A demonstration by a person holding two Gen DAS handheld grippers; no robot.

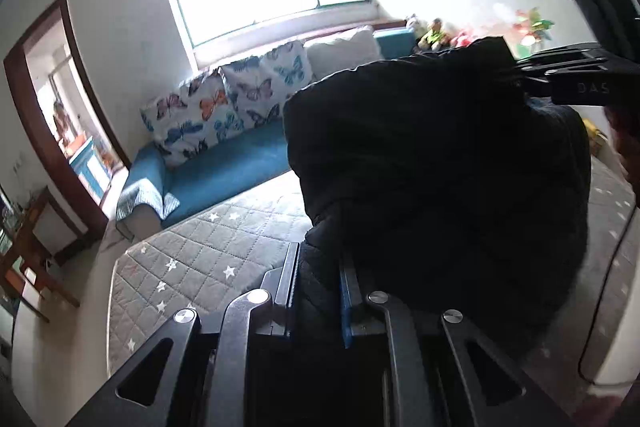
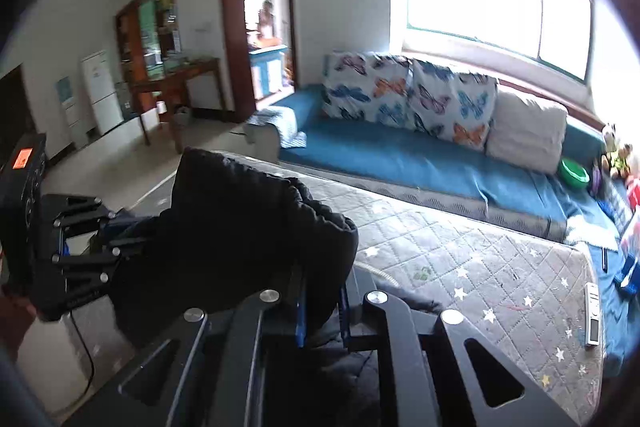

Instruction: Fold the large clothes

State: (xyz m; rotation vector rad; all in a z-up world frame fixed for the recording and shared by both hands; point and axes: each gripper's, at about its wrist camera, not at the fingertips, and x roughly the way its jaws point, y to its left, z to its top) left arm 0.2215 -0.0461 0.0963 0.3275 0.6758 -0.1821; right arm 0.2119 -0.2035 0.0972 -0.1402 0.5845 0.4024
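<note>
A large black quilted jacket (image 1: pixel 432 155) hangs bunched in the air between both grippers, above a grey star-patterned mattress (image 1: pixel 208 251). In the left wrist view my left gripper (image 1: pixel 320 265) is shut on a fold of the jacket at the bottom centre. My right gripper (image 1: pixel 522 77) pinches the jacket's far upper edge at the right. In the right wrist view the jacket (image 2: pixel 240 219) drapes from my right gripper (image 2: pixel 323 289), shut on it, across to my left gripper (image 2: pixel 120 233) at the left. The jacket's lower part is hidden behind the fingers.
A blue sofa (image 2: pixel 400 155) with butterfly cushions (image 2: pixel 400 95) runs behind the mattress (image 2: pixel 480 259) under a bright window. A remote (image 2: pixel 593 315) lies near the mattress's right edge, a green bowl (image 2: pixel 575 173) and toys on the sofa. A wooden table (image 2: pixel 176 83) and doorway (image 2: pixel 264 15) stand left.
</note>
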